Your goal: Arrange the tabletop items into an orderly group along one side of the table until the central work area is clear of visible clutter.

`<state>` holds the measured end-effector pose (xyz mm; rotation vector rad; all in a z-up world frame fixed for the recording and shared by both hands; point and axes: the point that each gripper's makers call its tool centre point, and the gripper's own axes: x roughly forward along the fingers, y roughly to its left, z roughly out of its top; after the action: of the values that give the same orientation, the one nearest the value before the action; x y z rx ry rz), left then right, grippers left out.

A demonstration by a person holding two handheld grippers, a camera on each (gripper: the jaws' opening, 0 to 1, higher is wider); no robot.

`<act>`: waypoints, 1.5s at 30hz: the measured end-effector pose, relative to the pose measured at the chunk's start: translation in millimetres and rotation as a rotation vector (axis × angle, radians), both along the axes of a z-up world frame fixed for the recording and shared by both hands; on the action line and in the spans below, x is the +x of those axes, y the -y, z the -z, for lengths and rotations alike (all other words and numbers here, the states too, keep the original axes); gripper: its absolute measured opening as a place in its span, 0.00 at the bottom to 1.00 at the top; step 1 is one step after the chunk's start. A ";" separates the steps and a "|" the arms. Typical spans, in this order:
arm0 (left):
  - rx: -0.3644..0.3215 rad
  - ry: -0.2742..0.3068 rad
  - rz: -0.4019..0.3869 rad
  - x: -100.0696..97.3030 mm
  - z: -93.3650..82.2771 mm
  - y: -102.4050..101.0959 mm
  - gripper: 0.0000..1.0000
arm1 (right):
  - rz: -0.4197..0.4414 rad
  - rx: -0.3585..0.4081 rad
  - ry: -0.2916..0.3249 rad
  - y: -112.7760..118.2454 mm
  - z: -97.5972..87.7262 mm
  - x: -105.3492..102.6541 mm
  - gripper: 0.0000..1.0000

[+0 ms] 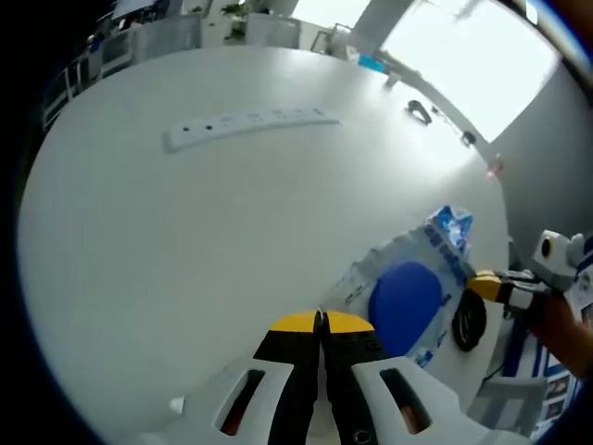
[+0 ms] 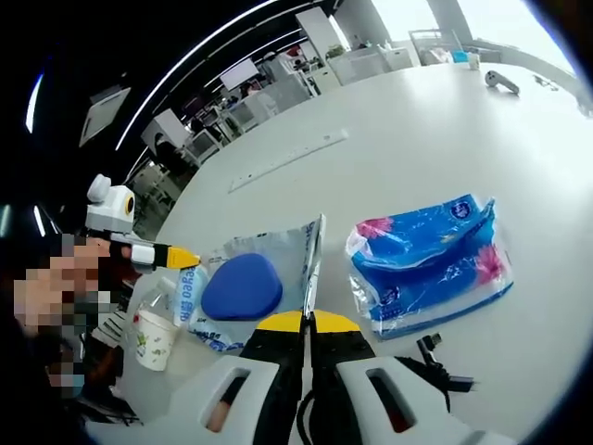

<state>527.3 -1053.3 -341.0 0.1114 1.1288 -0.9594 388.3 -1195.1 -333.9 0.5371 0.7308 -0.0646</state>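
A clear plastic bag (image 2: 278, 255) with a blue oval pad (image 2: 243, 286) inside lies on the white table (image 2: 417, 148). My right gripper (image 2: 306, 322) is shut on the bag's near edge, which stands up from the yellow tips. In the left gripper view the same bag (image 1: 371, 269) and blue pad (image 1: 405, 295) lie just right of my left gripper (image 1: 321, 322), shut on the bag's corner. A blue tissue pack (image 2: 431, 260) rests right of the bag, and appears behind it as the tissue pack (image 1: 451, 232). The left gripper (image 2: 181, 257) touches the bag's far side.
A paper cup (image 2: 153, 338) stands near the table edge by a person. A black cable (image 2: 435, 357) lies beside my right jaws; a cable coil (image 1: 468, 320) sits by the bag. A white power strip (image 1: 250, 125) crosses the table's middle. A dark item (image 1: 420, 111) lies far off.
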 end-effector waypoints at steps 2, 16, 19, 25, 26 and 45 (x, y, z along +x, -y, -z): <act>0.000 -0.001 0.000 -1.4 0.8 0.6 0.00 | 0.004 0.004 -0.005 0.0 1.8 -1.1 0.00; 0.004 0.002 0.001 -4.4 7.9 3.4 0.00 | 0.016 -0.007 -0.032 2.3 12.4 -4.5 0.00; 0.003 -0.001 0.000 -5.4 8.8 3.9 0.00 | 0.014 -0.019 -0.037 4.0 14.8 -4.9 0.00; 0.002 0.002 -0.001 -4.2 10.4 5.9 0.00 | 0.018 -0.022 -0.044 5.4 16.7 -4.3 0.00; 0.000 0.001 -0.002 -3.7 10.5 6.2 0.00 | 0.018 -0.022 -0.045 5.6 17.4 -4.2 0.00; -0.006 0.009 0.002 -3.0 15.0 10.1 0.00 | 0.033 -0.027 -0.057 10.3 24.8 -4.0 0.00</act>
<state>524.2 -1063.4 -356.0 0.1117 1.1176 -0.9638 384.3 -1205.4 -358.7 0.5235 0.7754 -0.1202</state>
